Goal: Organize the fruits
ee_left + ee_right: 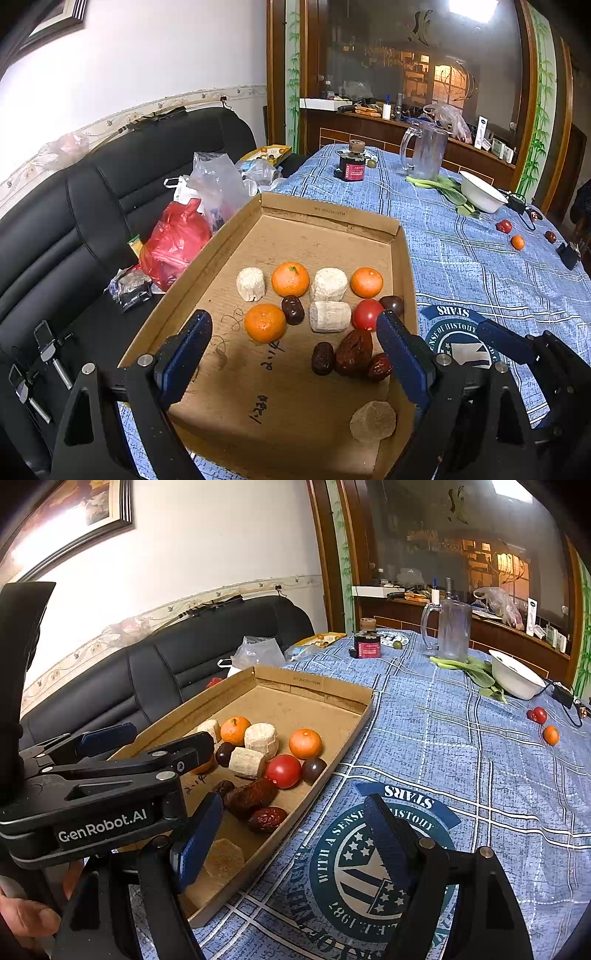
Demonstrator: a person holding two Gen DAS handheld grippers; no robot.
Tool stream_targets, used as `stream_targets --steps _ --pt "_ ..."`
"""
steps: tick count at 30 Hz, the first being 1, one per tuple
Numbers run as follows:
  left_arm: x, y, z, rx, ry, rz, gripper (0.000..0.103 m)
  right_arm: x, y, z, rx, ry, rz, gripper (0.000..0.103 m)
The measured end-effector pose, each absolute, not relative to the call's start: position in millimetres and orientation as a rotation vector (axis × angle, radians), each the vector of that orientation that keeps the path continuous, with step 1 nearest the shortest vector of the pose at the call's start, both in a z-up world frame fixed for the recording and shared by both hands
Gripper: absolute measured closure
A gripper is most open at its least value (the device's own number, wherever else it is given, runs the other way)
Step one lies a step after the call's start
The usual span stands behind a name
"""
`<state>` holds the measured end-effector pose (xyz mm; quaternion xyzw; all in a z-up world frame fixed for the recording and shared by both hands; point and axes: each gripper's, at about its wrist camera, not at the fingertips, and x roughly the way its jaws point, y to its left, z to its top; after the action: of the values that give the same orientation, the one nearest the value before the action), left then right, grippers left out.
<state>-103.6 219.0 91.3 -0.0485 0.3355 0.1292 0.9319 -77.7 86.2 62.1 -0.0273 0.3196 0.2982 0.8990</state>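
Both claws gape and hold nothing. Left claw (pixel 291 354) hovers over the cardboard tray (pixel 325 214), where oranges, pale chunks, dates and a tomato (pixel 366 314) sit grouped, likely by kind. Right claw (pixel 295 843) hangs over the bench cloth (pixel 461 738). A loose orange (pixel 550 735) and red fruit, possibly tomato (pixel 537 715), lie well apart, not yet collected.
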Motion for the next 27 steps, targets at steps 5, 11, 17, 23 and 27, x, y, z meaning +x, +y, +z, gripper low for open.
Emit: stream_targets --steps 5,11,17,23,27 --pt "-103 219 92 -0.100 0.686 0.265 0.013 -78 87 62 -0.056 0.664 0.619 0.020" --pt "-103 219 90 -0.100 0.685 0.267 0.013 -78 87 62 -0.054 0.667 0.619 0.020" --pt "-103 214 88 -0.080 0.668 0.275 0.013 -76 87 60 -0.050 0.669 0.622 0.020" --pt "-101 203 93 -0.061 0.669 0.272 0.013 -70 75 62 -0.019 0.673 0.610 0.020" --pt "-98 195 96 -0.060 0.669 0.256 0.013 -64 60 63 0.010 0.681 0.586 0.020"
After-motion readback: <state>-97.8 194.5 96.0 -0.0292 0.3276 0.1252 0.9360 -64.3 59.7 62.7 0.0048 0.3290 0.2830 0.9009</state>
